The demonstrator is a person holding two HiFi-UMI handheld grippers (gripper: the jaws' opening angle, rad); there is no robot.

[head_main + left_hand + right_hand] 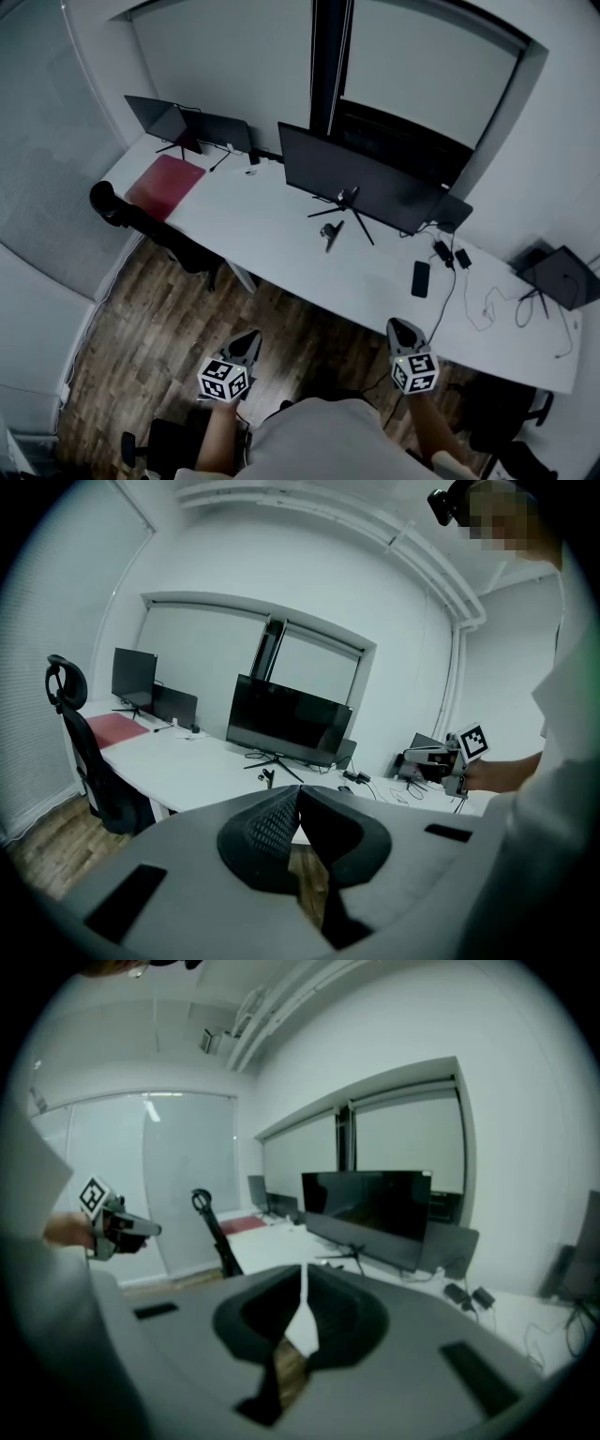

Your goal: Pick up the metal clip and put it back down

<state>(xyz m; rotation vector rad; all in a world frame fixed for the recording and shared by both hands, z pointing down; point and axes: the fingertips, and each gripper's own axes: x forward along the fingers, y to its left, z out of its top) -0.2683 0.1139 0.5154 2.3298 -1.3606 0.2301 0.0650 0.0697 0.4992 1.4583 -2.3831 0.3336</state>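
Left gripper (249,337): jaws clenched, empty.
Clip (332,232): probably the small dark thing on the desk (281,244), at 12 o'clock, well apart from both grippers.
Right gripper (399,326): jaws clenched, empty.
Advice: open the jaws before reaching.

A pale short-sleeved shirt (319,439) covers the person; the grey left gripper (251,336) and right gripper (397,324) each bear 1 black-and-white marker cube (223,379).

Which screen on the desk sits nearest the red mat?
The leftmost screen, standing just behind the red mat; its neighbour and the big central monitor stand farther right.
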